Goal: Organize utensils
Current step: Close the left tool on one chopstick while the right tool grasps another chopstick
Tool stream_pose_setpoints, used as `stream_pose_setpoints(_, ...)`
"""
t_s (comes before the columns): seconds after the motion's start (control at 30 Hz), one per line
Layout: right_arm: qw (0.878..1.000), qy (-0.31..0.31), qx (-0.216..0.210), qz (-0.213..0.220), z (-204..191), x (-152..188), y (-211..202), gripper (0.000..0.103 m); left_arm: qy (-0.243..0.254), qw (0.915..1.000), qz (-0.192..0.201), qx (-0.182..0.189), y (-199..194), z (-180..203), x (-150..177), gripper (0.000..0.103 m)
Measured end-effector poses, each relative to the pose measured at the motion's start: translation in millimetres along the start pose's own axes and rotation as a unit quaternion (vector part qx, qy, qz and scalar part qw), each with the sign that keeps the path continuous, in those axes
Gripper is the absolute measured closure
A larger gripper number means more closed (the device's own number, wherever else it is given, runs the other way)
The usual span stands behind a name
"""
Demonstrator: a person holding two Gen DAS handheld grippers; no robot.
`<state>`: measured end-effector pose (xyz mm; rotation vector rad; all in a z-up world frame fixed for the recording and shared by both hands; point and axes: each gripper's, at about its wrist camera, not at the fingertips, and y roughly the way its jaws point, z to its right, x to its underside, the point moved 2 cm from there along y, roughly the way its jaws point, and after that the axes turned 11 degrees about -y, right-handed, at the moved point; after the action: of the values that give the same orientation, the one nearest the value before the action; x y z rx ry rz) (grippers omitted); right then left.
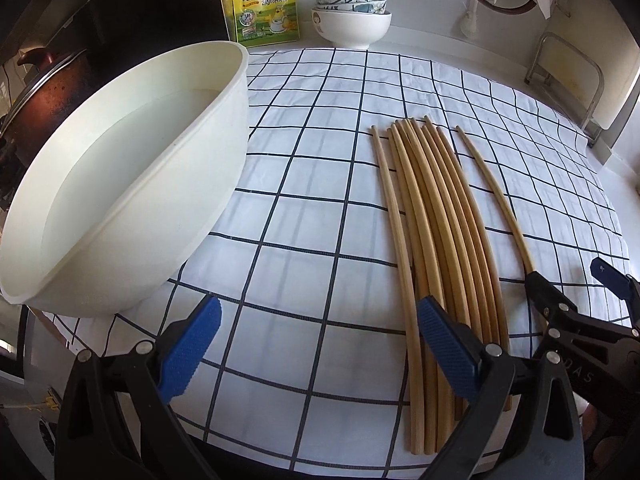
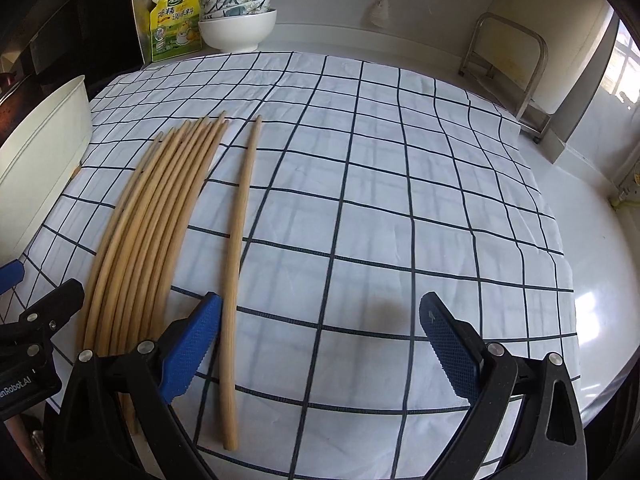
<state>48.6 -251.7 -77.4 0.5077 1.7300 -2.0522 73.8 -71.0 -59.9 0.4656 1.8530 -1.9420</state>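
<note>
White-topped, the table carried a white cloth with a dark grid over most of its surface. Against the back wall stood a yellow-green seasoning pouch and, just beside it, a stack of bowls, patterned ones nested in a plain white one. A large white basin sat tilted on the cloth's left edge, with a dark reddish pot behind it.

A bundle of wooden chopsticks lay side by side on the cloth, pointing away from the cameras, and a single chopstick lay apart to their right.

The left hand-held gripper hovered low over the near end of the cloth with its blue-padded jaws spread wide and nothing between them; its right finger overlapped the near ends of the bundle in view. The right hand-held gripper was likewise agape and empty, its left finger just beside the single chopstick, which lay between the jaws.
</note>
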Motion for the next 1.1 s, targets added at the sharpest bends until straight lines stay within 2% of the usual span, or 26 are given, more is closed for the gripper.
stream_pose_setpoints(0.2,1.0,0.009,-0.002,0.002,11,3,1,0.009,0.005,0.9999,-0.004,-0.011,6,3,0,0.006)
stream_pose_setpoints(0.3,1.0,0.001,-0.006,0.006,7,2,1,0.009,0.007,0.9996,-0.007,-0.025,7,2,1,0.006)
stream_pose_setpoints(0.57,0.999,-0.023,-0.002,0.025,-5,-7,2,0.01,0.01,0.9993,-0.002,-0.035,12,5,-7,0.006)
stream_pose_setpoints(0.63,0.999,-0.03,-0.012,0.034,-7,-9,3,0.015,0.006,0.9995,-0.001,-0.03,13,7,-9,0.006)
stream_pose_setpoints(0.7,0.998,-0.031,-0.033,0.037,-8,-11,3,0.029,0.007,0.9997,0.002,-0.023,15,10,-9,0.008)
stream_pose_setpoints(0.73,0.998,-0.03,-0.048,0.038,-9,-11,2,0.034,0.009,0.9998,0.002,-0.016,14,12,-9,0.014)
stream_pose_setpoints(0.77,0.997,-0.031,-0.053,0.04,-10,-12,2,0.044,0.009,0.9999,0.001,-0.006,13,13,-9,0.024)
stream_pose_setpoints(0.8,0.997,-0.038,-0.053,0.042,-13,-12,0,0.053,0.01,0.9999,-0.002,0.004,12,15,-8,0.029)
stream_pose_setpoints(0.83,0.997,-0.044,-0.057,0.042,-15,-12,-1,0.057,0.011,0.9999,-0.004,0.011,11,17,-7,0.037)
stream_pose_setpoints(0.87,0.996,-0.048,-0.061,0.042,-17,-12,-2,0.068,0.015,0.9997,-0.005,0.018,9,19,-7,0.047)
stream_pose_setpoints(0.9,0.996,-0.05,-0.062,0.042,-18,-13,-2,0.08,0.02,0.9995,-0.006,0.023,8,21,-6,0.052)
stream_pose_setpoints(0.97,0.996,-0.051,-0.059,0.039,-19,-13,-3,0.095,0.027,0.999,-0.01,0.036,6,25,-4,0.08)
stream_pose_setpoints(1.03,0.996,-0.041,-0.068,0.038,-16,-13,-3,0.096,0.031,0.9984,-0.016,0.045,5,28,-3,0.096)
stream_pose_setpoints(1.1,0.996,-0.027,-0.08,0.037,-13,-12,-3,0.097,0.03,0.9981,-0.019,0.051,5,27,-2,0.096)
